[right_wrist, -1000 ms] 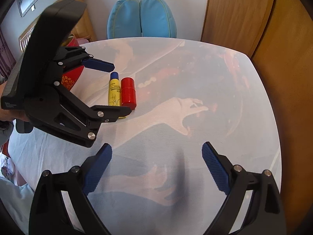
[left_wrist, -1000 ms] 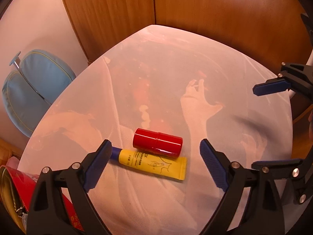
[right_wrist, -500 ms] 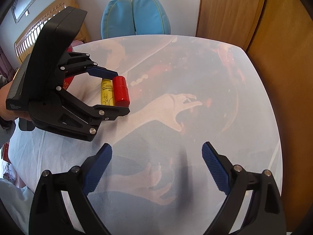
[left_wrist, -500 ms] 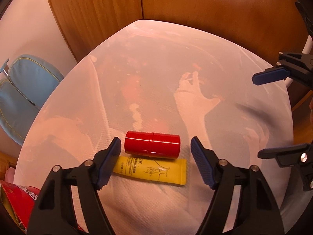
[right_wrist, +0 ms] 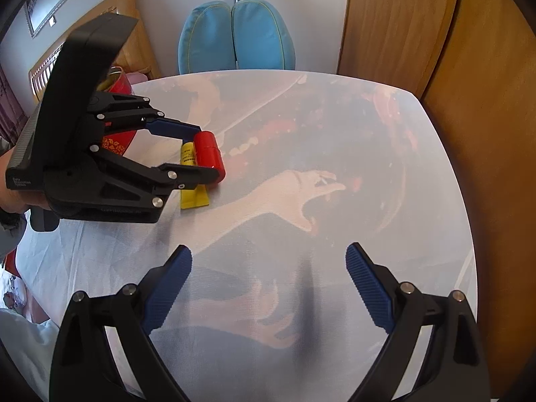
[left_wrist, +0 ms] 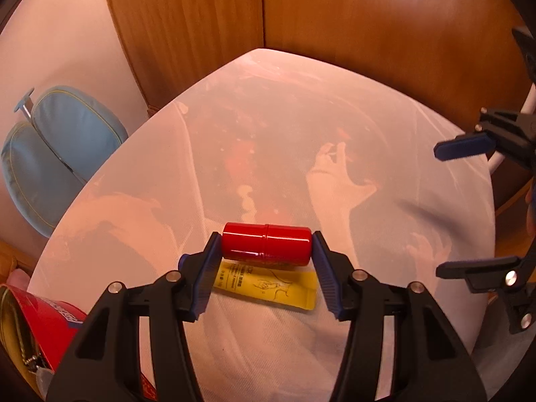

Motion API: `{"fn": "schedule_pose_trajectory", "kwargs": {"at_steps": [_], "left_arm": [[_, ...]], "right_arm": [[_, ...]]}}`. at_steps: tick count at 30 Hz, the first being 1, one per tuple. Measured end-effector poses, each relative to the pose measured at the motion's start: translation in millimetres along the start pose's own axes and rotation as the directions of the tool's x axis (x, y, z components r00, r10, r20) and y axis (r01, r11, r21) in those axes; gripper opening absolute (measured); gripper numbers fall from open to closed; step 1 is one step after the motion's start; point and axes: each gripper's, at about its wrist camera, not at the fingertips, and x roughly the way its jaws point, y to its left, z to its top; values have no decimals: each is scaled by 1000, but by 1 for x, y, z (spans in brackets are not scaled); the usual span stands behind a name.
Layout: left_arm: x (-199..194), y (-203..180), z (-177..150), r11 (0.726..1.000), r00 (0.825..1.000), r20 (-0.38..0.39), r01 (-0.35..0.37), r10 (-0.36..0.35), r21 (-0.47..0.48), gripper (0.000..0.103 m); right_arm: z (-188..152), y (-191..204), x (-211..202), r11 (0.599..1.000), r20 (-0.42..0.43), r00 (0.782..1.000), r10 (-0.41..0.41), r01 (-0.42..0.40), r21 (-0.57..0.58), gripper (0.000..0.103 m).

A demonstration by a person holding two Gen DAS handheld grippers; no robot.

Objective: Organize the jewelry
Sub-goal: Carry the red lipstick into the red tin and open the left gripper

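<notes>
Glossy red cylinder (left_wrist: 267,244) endwise between ribbed blue jaws, just closing (left gripper (left_wrist: 267,269)); right gripper (right_wrist: 269,288) jaws wide.

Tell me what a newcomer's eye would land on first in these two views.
First comes the glossy red cylinder lying on its side near the table's left edge, the left gripper closing on it end to end with its blue pads at both ends. Right beside it lies a yellow tube, flat on the white cloth. The right gripper hangs wide open over bare cloth, and a blue cushioned chair back stands beyond the table's far edge.
</notes>
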Motion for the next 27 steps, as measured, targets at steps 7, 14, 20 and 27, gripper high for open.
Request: {"fn": "schedule_pose_trajectory", "kwargs": {"at_steps": [7,14,20,27], "left_arm": [[-73,11,-3,995,987,125,-94,99,-47,54],[-150,69,-55,949,951,143,-241,272,-205,54],[-177,129,-140,861,931,-4,-341,366,-378,54],[-177,158,-192,809,919,-84,-380,385,-449,54]], "right_arm": [[17,9,-8,1000,39,999,25,-25,-13,94],[69,82,-16,979,107,985,137,-118,-169,94],[95,183,-8,900,86,957,275,-225,-372,94],[94,258,11,827,7,940,341,-297,-477,94]]}}
